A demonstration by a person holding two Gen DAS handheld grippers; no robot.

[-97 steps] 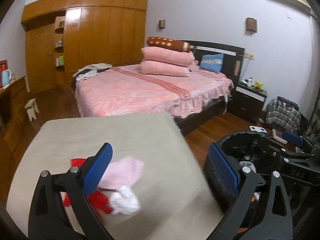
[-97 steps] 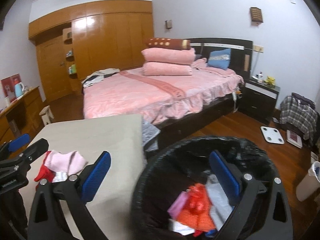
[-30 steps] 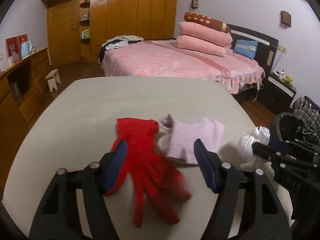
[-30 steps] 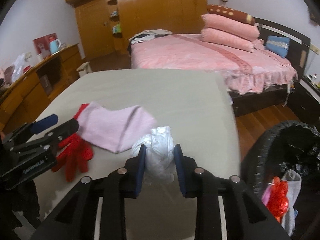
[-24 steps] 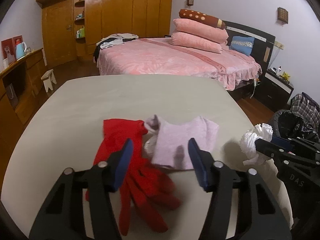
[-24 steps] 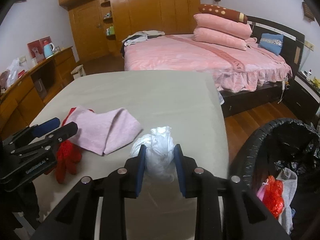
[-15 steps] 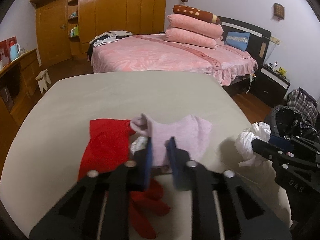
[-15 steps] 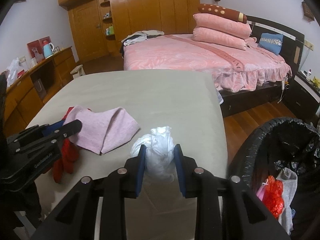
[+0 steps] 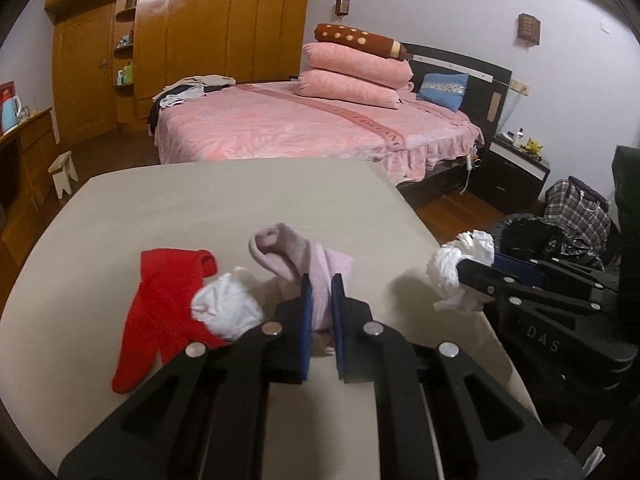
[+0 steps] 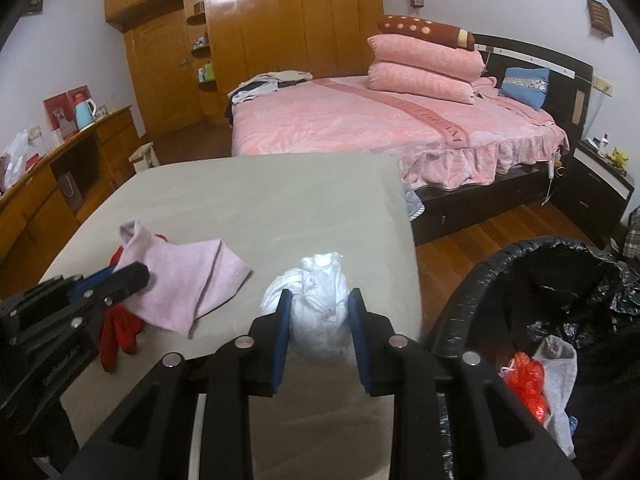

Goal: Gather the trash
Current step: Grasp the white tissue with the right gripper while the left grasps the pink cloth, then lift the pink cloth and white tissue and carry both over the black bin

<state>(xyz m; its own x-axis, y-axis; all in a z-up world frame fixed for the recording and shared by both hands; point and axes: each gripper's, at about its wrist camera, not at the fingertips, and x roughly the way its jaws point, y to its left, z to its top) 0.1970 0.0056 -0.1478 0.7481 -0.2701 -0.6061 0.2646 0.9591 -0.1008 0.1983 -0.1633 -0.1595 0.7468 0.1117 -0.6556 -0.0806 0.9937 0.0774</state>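
The left gripper [image 9: 319,304] has just closed its blue pads on the pale pink cloth [image 9: 298,264], which bunches up near the tabletop's [image 9: 224,200] front edge. Beside it lie a red glove [image 9: 160,304] and a white wad [image 9: 226,308], perhaps tissue. The right gripper [image 10: 318,332] pinches a white crumpled bag [image 10: 316,312] by the tabletop's right edge, near the black-lined trash bin [image 10: 472,300].
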